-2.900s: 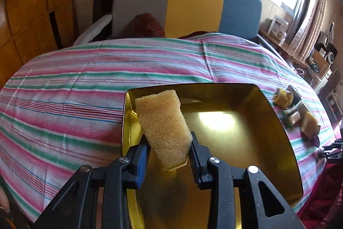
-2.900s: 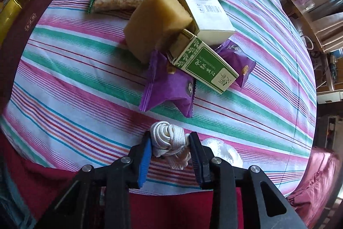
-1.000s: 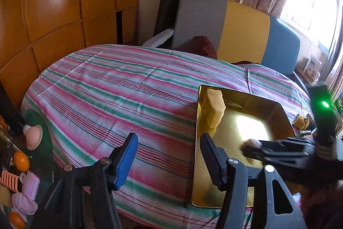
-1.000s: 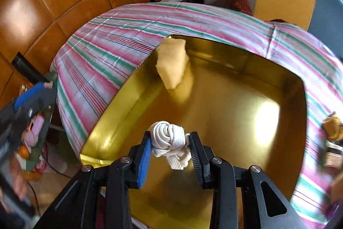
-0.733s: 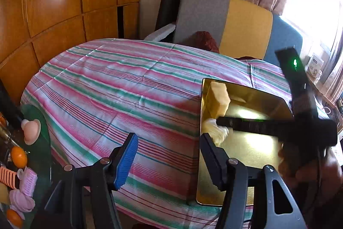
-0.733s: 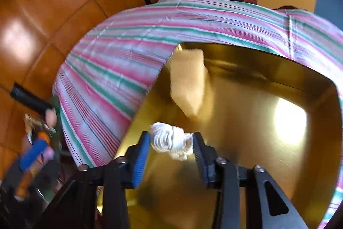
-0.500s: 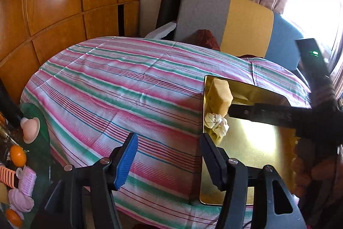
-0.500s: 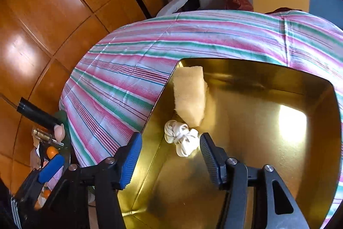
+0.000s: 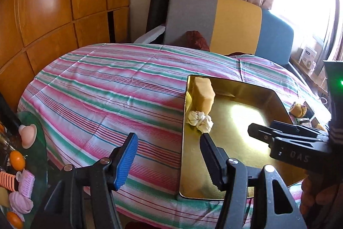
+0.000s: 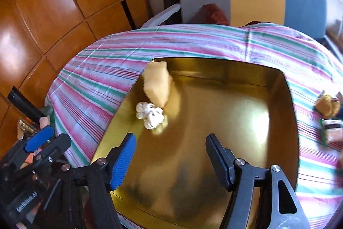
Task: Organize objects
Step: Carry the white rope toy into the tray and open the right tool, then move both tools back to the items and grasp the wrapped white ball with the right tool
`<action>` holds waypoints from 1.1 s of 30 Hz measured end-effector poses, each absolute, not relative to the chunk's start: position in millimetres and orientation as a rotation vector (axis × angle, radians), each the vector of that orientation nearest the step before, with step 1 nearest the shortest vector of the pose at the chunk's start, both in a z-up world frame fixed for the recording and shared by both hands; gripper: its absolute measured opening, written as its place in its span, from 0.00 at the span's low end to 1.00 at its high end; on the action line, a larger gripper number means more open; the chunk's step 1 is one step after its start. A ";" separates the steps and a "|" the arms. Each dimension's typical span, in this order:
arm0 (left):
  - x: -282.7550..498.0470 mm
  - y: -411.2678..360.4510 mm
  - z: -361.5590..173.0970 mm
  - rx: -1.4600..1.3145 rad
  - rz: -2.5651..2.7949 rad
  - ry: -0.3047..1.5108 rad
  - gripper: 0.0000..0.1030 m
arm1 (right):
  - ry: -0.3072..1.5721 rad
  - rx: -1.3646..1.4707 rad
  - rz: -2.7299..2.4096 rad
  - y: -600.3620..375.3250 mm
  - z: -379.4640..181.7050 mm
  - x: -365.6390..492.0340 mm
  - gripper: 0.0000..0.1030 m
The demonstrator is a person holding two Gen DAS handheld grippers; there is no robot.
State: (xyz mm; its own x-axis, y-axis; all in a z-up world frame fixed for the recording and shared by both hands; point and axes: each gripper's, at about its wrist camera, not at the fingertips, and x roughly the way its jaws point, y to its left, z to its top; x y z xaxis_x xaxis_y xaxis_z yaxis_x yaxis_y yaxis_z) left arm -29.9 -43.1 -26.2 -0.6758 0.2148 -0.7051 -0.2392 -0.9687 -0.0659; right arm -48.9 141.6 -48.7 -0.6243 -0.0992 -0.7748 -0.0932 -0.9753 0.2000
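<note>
The knotted white cotton rope (image 10: 151, 114) lies loose on the floor of the shiny gold rectangular tray (image 10: 235, 121), touching the yellow foam sponge block (image 10: 157, 85) that leans in its far left corner. Your right gripper (image 10: 170, 157) hangs over the tray, its jaws just opened with nothing between them. Your left gripper (image 9: 168, 159) stands wide and empty at the tray's left rim, above the striped cloth-covered surface (image 9: 107, 89).

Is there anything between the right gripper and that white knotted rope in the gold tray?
Nothing: the right wrist view shows only bare gold tray floor between the open right gripper and the white knotted rope.
</note>
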 end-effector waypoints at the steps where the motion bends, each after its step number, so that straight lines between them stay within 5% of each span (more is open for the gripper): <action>1: -29.0 -41.9 -26.0 -1.116 2.667 0.049 0.59 | -0.338 1.354 -2.824 143.2 -47.5 -44.5 0.66; 16: -18.9 -17.5 -25.4 -1.114 2.616 0.100 0.59 | -0.161 1.216 -3.019 160.7 -22.0 13.0 0.73; 33: -8.1 44.8 -18.4 -1.053 2.496 0.219 0.59 | -0.259 1.287 -3.241 268.2 -6.9 91.9 0.78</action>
